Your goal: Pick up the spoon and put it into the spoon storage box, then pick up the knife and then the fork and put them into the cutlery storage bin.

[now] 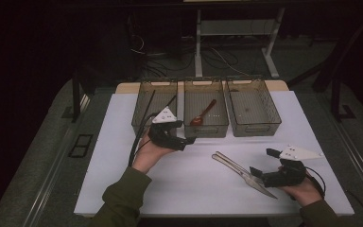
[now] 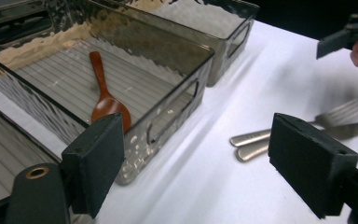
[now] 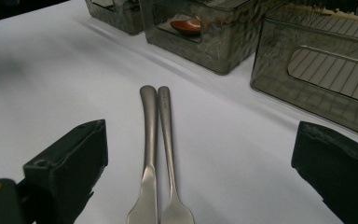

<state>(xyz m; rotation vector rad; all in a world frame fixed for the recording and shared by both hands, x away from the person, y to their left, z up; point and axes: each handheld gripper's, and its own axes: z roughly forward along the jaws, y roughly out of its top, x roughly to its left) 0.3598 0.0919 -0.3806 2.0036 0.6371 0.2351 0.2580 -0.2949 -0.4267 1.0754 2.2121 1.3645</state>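
My left claw [image 1: 189,140] hangs just in front of the middle bin [image 1: 206,108], its jaws spread with nothing between them. In that bin lies the reddish-brown wooden spoon [image 1: 203,114], bowl toward me, handle slanting toward the far wall. My right claw [image 1: 254,171] rests low at the near right of the worktop [image 1: 189,182], jaws also spread wide, with the tine and blade ends of the fork [image 3: 170,154] and knife [image 3: 148,154] lying between them, untouched by the pads. The two pieces are dull brushed metal, slim, side by side and touching along their handles, which point away toward the bins.

The three bins are smoky translucent plastic with ribbed floors, rippled walls and cut-out handle slots; they stand in a row along the far edge, nearly touching. The left bin [image 1: 153,106] and right bin [image 1: 253,106] look bare. In front of them the smooth white worktop lies open from the cutlery across to its left edge.
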